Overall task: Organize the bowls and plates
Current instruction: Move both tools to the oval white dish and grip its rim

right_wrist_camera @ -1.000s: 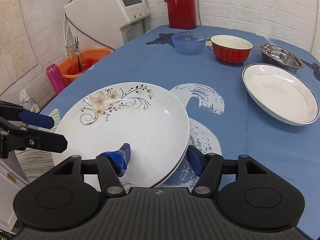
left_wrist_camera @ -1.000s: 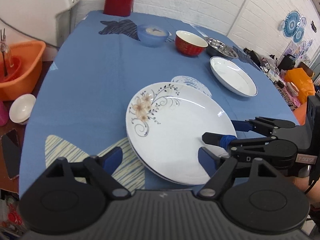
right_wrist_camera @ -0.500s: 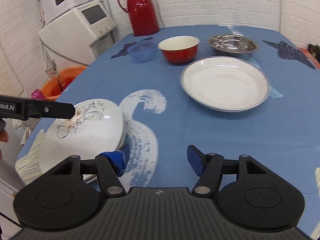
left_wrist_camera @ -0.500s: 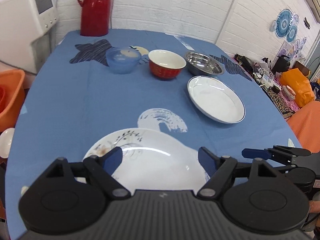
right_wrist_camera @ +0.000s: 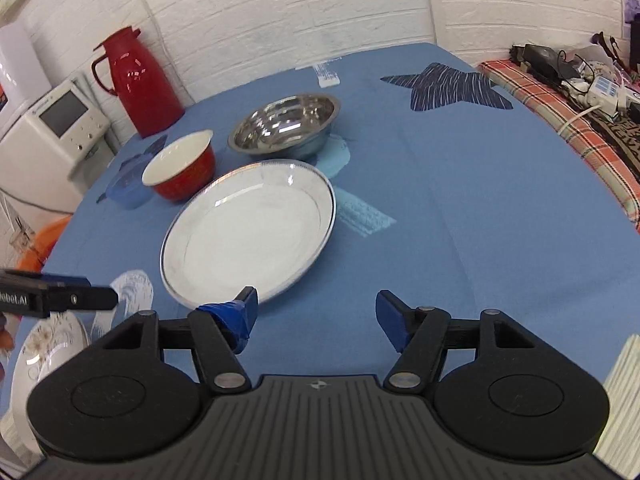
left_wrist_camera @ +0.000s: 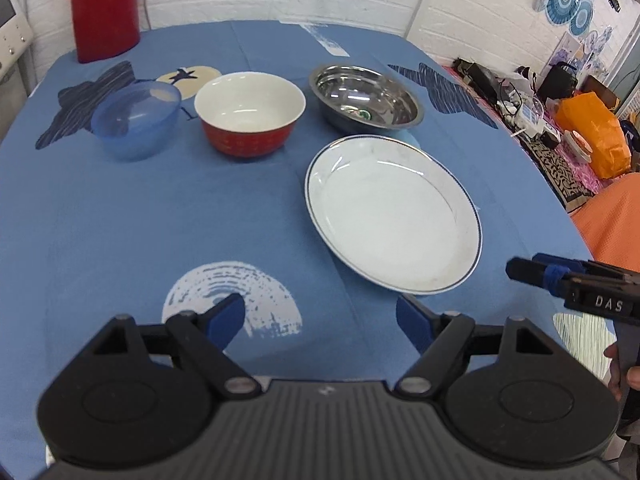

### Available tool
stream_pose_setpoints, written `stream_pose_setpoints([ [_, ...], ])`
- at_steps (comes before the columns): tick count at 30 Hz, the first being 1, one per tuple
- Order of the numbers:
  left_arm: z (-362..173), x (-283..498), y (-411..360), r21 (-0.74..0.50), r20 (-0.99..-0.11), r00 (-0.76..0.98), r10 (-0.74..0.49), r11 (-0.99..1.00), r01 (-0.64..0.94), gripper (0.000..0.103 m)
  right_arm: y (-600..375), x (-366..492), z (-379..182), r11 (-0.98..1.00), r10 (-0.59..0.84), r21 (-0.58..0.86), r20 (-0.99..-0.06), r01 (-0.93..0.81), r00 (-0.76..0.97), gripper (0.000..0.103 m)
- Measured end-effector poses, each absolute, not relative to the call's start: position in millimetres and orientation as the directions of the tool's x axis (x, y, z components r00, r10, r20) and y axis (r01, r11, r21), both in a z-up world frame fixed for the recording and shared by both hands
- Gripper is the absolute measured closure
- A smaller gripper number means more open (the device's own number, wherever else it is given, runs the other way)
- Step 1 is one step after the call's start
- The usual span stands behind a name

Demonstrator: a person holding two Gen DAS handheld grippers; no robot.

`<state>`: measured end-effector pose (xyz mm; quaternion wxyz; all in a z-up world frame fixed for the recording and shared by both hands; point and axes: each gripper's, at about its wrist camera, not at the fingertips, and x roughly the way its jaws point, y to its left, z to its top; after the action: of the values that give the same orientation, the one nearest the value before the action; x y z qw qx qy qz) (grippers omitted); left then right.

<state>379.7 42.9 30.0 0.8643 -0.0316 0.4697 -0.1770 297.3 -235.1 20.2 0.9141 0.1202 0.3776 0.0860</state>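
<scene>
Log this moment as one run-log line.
left gripper: open, empty | right gripper: open, empty, near rimmed plate | floral plate: on table | bowls: unstacked

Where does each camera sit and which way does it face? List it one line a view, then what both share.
Left wrist: sits on the left tongs, facing across the blue table toward the brick wall; its open blue-tipped fingers show, with the right tongs and a hand at the right edge.
Right wrist: sits on the right tongs, facing the same table; its open fingers show, the left tongs at the left edge.
Shared: white plate, red bowl, steel bowl, blue bowl, red jug.
</scene>
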Motion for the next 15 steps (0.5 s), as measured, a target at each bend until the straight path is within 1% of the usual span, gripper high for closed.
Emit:
stream_pose_setpoints([
  [2, 31, 391, 36, -0.221, -0.8, 0.501, -0.331, 0.938, 0.267, 0.024, -235, 316, 25, 0.953, 0.246, 0.295, -0.636, -0.065, 0.732, 0.051],
  [4, 31, 401, 30, -0.226, -0.795, 0.51, -0.33, 0.94, 0.256, 0.024, -230, 333, 26, 0.96, 0.226, 0.271, -0.625, -0.064, 0.747, 0.051],
  [8, 25, 427, 21, -0.268, -0.791, 0.504, -0.346, 0.937, 0.223, 0.024, -218, 369, 18, 0.97, 0.224, 0.221, -0.663, -0.099, 0.714, 0.051],
  [11, 16, 442, 14, -0.286, -0.806, 0.478, -0.348, 0.937, 0.2, 0.024, -213, 385, 11, 0.977, 0.204, 0.184, -0.691, -0.104, 0.693, 0.051],
  [15, 4, 455, 12, -0.268, -0.826, 0.465, -0.317, 0.948, 0.171, 0.024, -209, 396, 0, 0.985, 0.172, 0.141, -0.731, -0.1, 0.661, 0.05],
])
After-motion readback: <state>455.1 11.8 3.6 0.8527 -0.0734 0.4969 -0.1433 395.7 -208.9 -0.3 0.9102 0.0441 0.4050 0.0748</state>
